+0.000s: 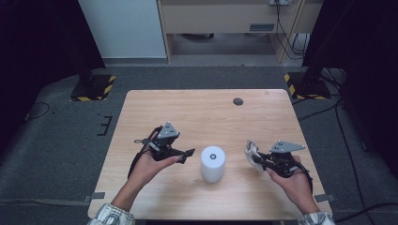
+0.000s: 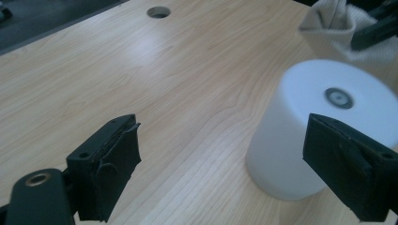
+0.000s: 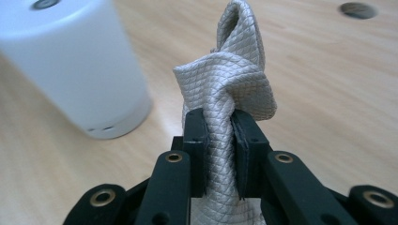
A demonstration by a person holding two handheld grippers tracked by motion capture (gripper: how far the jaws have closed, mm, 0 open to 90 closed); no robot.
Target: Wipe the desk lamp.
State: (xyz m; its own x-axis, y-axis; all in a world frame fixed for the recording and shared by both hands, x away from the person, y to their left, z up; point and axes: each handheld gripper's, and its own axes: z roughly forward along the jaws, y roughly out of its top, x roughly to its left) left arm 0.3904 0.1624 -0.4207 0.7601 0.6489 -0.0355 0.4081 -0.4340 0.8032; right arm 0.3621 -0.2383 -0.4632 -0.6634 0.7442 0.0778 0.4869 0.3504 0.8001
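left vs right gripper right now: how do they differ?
The left gripper has its jaws wide apart with nothing between them; the right gripper is shut on a grey quilted cloth.
The left gripper's jaws frame bare table beside the white cylinder; the cloth bunches up above the right gripper's pads.
In the high view, the left gripper sits left of the cylinder, the right gripper to its right.
Both are hand-held and flank the cylinder without touching it.

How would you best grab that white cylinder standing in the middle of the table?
Grip the white cylinder around its smooth round side wall, about mid-height, coming in level from the left, where the open left gripper already faces it. It stands upright with a flat top, so a side pinch should hold it steadier than one from above.
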